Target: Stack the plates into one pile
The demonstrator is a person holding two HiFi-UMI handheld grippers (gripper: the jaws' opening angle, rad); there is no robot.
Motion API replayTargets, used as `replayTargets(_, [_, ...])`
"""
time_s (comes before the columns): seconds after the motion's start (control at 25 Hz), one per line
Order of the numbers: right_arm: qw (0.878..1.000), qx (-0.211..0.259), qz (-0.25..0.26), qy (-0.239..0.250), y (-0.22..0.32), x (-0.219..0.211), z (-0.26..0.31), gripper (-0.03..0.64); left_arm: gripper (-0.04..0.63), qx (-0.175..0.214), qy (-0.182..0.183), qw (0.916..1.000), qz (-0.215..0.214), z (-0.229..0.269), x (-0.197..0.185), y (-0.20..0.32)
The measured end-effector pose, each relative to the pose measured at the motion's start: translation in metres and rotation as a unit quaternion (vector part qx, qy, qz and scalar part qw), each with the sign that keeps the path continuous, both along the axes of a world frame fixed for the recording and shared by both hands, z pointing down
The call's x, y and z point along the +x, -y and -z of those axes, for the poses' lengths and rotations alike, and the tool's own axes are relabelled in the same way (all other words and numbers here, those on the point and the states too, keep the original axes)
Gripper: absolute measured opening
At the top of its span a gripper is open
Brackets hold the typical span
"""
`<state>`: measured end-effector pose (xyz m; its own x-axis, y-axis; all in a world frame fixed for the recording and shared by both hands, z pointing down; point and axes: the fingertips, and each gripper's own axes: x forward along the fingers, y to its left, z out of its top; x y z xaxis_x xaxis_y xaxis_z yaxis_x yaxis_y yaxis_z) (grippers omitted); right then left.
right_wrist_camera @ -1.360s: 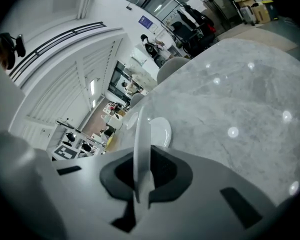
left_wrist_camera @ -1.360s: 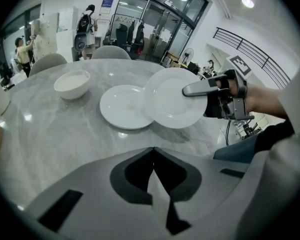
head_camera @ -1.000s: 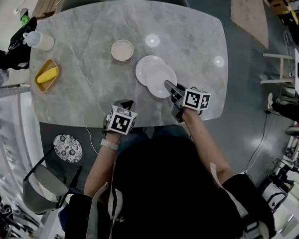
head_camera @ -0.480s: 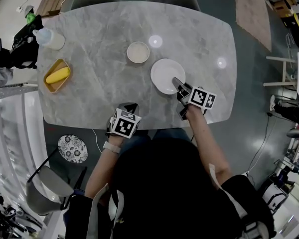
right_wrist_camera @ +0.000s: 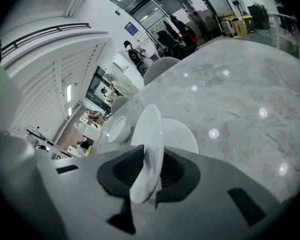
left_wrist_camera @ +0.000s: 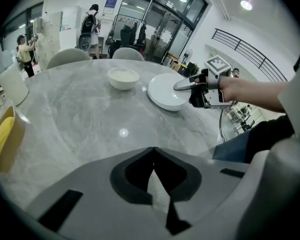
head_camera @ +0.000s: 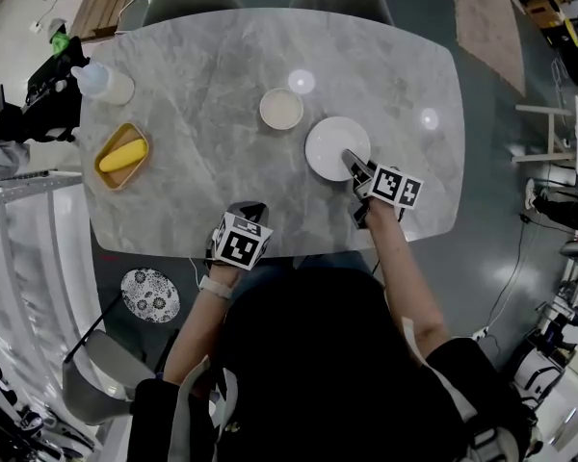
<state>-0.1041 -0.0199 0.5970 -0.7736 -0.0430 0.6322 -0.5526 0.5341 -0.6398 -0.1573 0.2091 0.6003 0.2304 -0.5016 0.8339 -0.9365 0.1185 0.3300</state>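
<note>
The top plate, white, glossy and shallow, sits over a second plate right of centre on the worktop, with a bowl just beside. It looks stiff, slick and breakable, best gripped at the near rim. The right gripper has that rim between fingers that have just been parting, no longer pinching. The left gripper, at the worktop's near edge, has its fingers pressed together and empty.

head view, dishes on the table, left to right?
yellow tray → bowl → white plates
</note>
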Motion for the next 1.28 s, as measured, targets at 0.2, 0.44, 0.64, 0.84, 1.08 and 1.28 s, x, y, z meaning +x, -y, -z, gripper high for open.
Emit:
replayTargets(0.2, [0.998,0.035,0.004,-0.047,0.002,0.005,-0.011,0.111,0.009,0.003,-0.001,1.0,-0.003,0.0,-0.007,0.0])
replayTargets(0.44, [0.991,0.086,0.036,-0.094,0.001,0.006,-0.015,0.18,0.009,0.001,0.0,1.0,-0.009,0.001,-0.01,-0.001])
replayTargets(0.64, [0.983,0.121,0.056,-0.124,0.003,0.008,-0.02,0.216,0.009,0.003,0.001,1.0,-0.008,0.001,-0.012,-0.001])
replayTargets(0.84, [0.975,0.145,0.07,-0.151,0.007,0.011,-0.022,0.249,0.009,0.004,0.002,1.0,-0.005,0.001,-0.012,-0.002])
replayTargets(1.08, [0.967,0.168,0.087,-0.169,0.007,0.013,-0.022,0.265,0.009,0.009,0.007,0.9999,-0.002,0.006,-0.008,0.001])
replayTargets(1.28, [0.959,0.196,0.092,-0.183,0.012,0.018,-0.017,0.285,0.009,0.025,0.011,0.9996,0.001,0.013,-0.007,0.006])
